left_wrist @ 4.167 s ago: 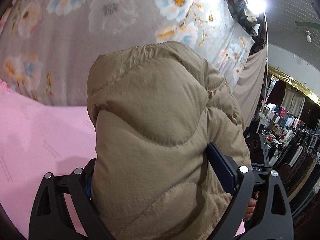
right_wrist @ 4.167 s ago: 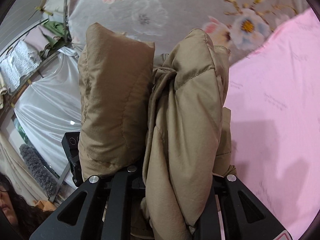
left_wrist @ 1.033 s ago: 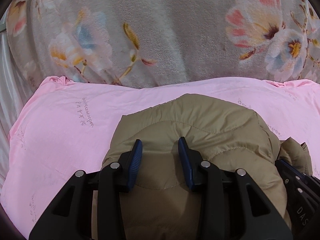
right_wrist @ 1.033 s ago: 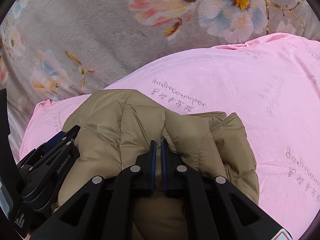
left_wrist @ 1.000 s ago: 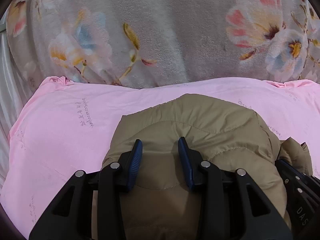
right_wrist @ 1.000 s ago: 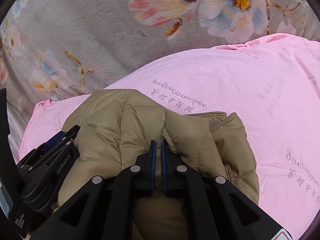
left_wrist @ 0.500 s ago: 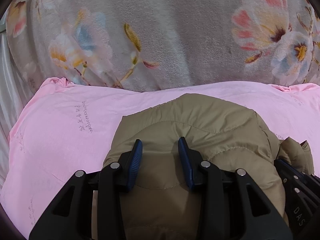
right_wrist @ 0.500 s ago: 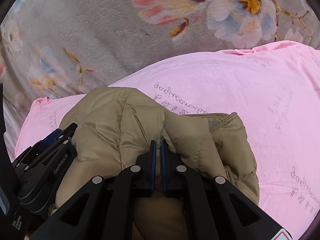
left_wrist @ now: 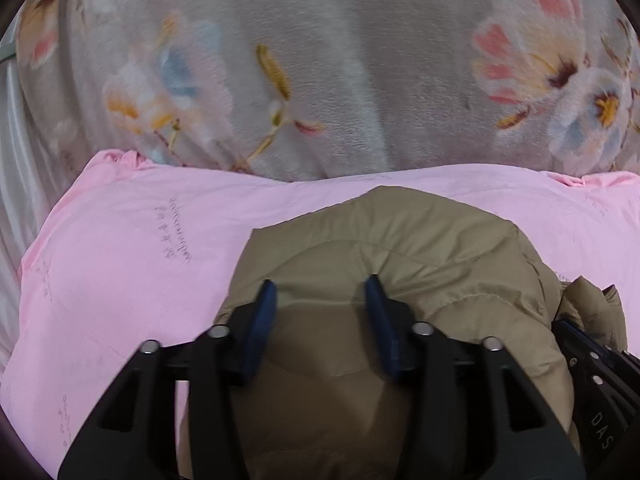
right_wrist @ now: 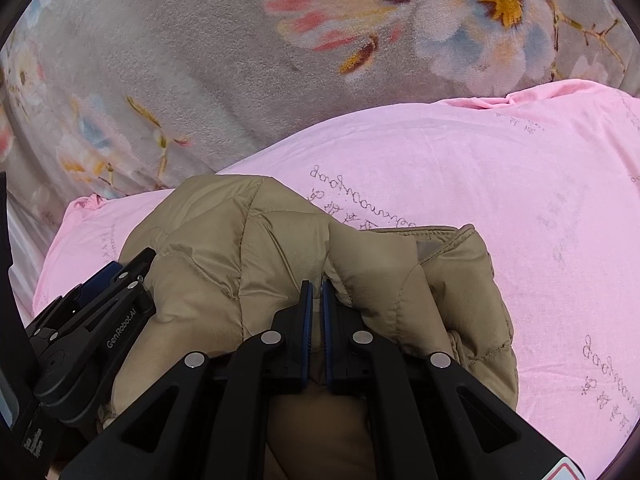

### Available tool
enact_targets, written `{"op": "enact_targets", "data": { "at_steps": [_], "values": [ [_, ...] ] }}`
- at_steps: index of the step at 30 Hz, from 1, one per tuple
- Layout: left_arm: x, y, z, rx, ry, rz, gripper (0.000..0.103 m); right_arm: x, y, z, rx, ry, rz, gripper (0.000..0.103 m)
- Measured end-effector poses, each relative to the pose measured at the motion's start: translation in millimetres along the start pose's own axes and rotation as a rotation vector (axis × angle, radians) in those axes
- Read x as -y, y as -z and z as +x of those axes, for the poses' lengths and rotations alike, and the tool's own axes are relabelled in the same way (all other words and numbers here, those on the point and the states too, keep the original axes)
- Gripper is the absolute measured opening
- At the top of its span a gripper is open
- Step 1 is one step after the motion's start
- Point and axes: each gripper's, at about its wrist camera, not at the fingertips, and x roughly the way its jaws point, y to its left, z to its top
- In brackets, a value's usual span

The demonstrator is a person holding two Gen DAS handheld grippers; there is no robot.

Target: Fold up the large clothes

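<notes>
A: How wide is the left gripper [left_wrist: 320,300]?

B: Its blue pads stand apart, resting over the tan puffer jacket [left_wrist: 400,264] without pinching it: released.

A: And the right gripper [right_wrist: 314,300]?

B: Nearly closed, clamped on a ridge of the jacket's quilting. The bundle lies under both grippers on the pink sheet [right_wrist: 500,168], with the floral blanket [left_wrist: 360,60] beyond.

A: Anything hidden?

B: The jacket's near part is covered by the gripper frames; the sheet's printed lettering is unreadable.
</notes>
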Motion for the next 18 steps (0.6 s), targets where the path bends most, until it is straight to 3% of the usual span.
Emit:
{"op": "enact_targets", "data": {
  "at_steps": [1,3,7,11,15,17,18],
  "values": [
    [-5,0,-5,-0.012,0.005,-0.014,0.064,-1,0,-10,-0.004,0.015,-0.011,0.006],
    [-21,5,-28,-0.028,0.055,-0.042,0.067,-6,5,-43,0.027,0.015,-0.043,0.012],
    [-43,30,-83,-0.041,0.104,-0.043,0.067,-19,42,-100,0.032,0.03,-0.184,0.013],
    [-47,75,-102,-0.115,0.108,-0.008,0.067,-22,87,-99,-0.013,0.12,-0.298,0.013],
    [-50,101,-114,-0.116,0.075,-0.006,0.069,-16,99,-113,-0.038,0.153,-0.264,0.012],
    [-52,107,-129,-0.118,0.076,-0.007,0.068,-18,106,-131,-0.018,0.166,-0.246,0.021],
    [-53,109,-135,-0.113,0.08,-0.008,0.068,-17,111,-144,0.006,0.175,-0.243,0.034]
  ]
}}
